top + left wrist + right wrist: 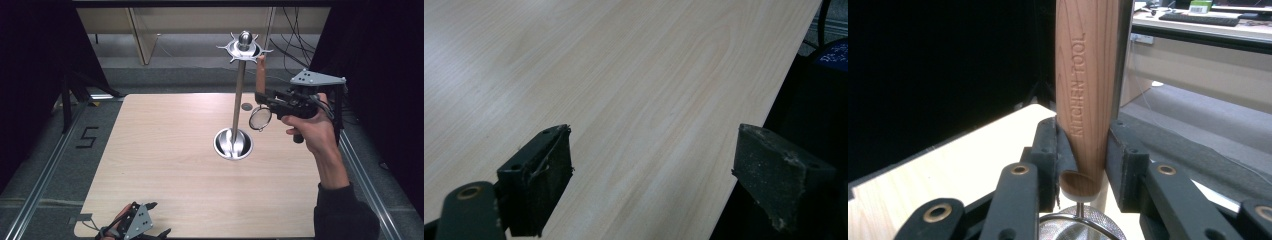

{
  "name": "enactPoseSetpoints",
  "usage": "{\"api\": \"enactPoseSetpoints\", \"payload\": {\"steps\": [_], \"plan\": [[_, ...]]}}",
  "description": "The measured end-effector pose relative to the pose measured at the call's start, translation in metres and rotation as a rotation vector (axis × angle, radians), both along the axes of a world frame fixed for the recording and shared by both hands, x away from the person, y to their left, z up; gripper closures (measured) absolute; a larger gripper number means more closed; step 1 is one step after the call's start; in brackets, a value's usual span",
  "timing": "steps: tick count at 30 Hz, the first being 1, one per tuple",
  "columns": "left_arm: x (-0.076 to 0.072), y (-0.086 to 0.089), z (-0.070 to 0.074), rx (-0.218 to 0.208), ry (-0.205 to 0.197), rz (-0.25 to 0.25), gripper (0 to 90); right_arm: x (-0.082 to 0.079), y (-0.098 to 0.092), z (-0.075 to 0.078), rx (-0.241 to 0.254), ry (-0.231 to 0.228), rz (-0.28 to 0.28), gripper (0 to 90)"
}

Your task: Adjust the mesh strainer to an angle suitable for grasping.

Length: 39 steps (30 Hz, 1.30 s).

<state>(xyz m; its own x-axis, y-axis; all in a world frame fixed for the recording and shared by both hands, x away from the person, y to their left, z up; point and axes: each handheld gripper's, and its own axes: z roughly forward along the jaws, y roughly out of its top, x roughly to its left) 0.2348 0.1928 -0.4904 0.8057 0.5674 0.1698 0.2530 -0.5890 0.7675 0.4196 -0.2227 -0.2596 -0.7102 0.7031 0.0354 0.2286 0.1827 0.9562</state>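
At right of frame our right gripper [263,101] fingers clamp the strainer [260,118] handle; our left gripper [651,185] fingers gape wide over the worktop [165,150].

One wooden table [165,165] carries one metal stand [233,142], a single pole rising from one round base to one spiked top ring. One strainer [260,118], with one wooden handle [1083,95] and one mesh bowl, sits between the right gripper [265,98] jaws. Two grippers in all, counting the left gripper [654,175].
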Motion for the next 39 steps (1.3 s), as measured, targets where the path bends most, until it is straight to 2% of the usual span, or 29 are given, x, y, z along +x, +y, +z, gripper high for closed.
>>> {"api": "enactPoseSetpoints", "payload": {"steps": [1, 4, 8, 11, 12, 17, 19, 20, 21, 25, 26, 27, 29, 30, 32, 33, 35, 37, 39], "plan": [[0.000, 0.000, 0.000, 0.001, 0.002, 0.000, 15.2, 0.000, 0.001, 0.000, 0.002, 0.022, -0.005, 69.8], [0.000, 0.000, 0.000, 0.001, 0.003, 0.000, 15.2, 0.004, 0.000, 0.000, -0.006, 0.007, -0.003, 69.8], [0.000, 0.001, 0.001, 0.013, -0.001, -0.002, 15.2, 0.007, 0.001, -0.002, -0.007, 0.040, -0.013, 69.8], [0.000, 0.000, 0.000, 0.002, 0.001, -0.001, 15.1, 0.009, 0.001, -0.003, -0.002, 0.039, -0.014, 69.8], [0.000, 0.000, 0.000, 0.002, 0.002, -0.001, 15.1, 0.010, 0.001, -0.003, -0.016, 0.027, -0.008, 69.9], [0.000, 0.000, 0.000, 0.013, 0.016, -0.002, 15.1, 0.013, 0.003, -0.005, -0.019, 0.038, -0.010, 69.8], [0.000, 0.000, 0.000, 0.003, 0.002, 0.001, 15.2, 0.014, 0.004, -0.005, -0.018, 0.040, -0.016, 69.8], [0.000, 0.001, 0.001, 0.018, 0.000, -0.003, 15.2, 0.015, 0.004, -0.005, -0.026, 0.040, -0.007, 69.9], [-0.001, 0.000, 0.001, 0.001, 0.003, -0.002, 15.2, 0.015, 0.005, -0.006, -0.028, 0.051, -0.014, 69.9], [0.000, 0.001, 0.000, 0.003, 0.004, -0.001, 15.2, 0.019, 0.006, -0.008, -0.026, 0.061, -0.008, 70.0], [0.000, 0.001, 0.001, 0.001, 0.003, 0.000, 15.2, 0.021, 0.006, -0.008, -0.034, 0.042, -0.001, 70.0], [0.000, 0.001, 0.001, -0.001, 0.002, 0.001, 15.1, 0.021, 0.007, -0.009, -0.034, 0.057, 0.003, 70.1], [-0.001, 0.000, 0.001, 0.002, 0.004, 0.000, 15.2, 0.022, 0.008, -0.011, -0.042, 0.047, 0.006, 70.2], [0.000, 0.000, 0.001, 0.011, 0.003, 0.000, 15.2, 0.021, 0.009, -0.011, -0.025, 0.073, 0.005, 70.2], [0.000, 0.001, 0.001, 0.016, 0.003, -0.005, 15.2, 0.020, 0.009, -0.011, -0.023, 0.082, 0.004, 70.2], [0.000, 0.001, 0.001, 0.015, 0.003, -0.007, 15.2, 0.021, 0.009, -0.012, -0.026, 0.064, 0.004, 70.2], [0.000, 0.001, 0.000, 0.003, 0.004, -0.002, 15.2, 0.022, 0.008, -0.012, -0.027, 0.066, 0.006, 70.2], [0.000, 0.000, 0.000, 0.004, 0.003, -0.001, 15.2, 0.022, 0.008, -0.012, -0.027, 0.049, -0.003, 70.1], [0.000, 0.000, 0.000, 0.005, 0.004, -0.003, 15.2, 0.021, 0.009, -0.012, -0.025, 0.073, 0.004, 70.0]]}}
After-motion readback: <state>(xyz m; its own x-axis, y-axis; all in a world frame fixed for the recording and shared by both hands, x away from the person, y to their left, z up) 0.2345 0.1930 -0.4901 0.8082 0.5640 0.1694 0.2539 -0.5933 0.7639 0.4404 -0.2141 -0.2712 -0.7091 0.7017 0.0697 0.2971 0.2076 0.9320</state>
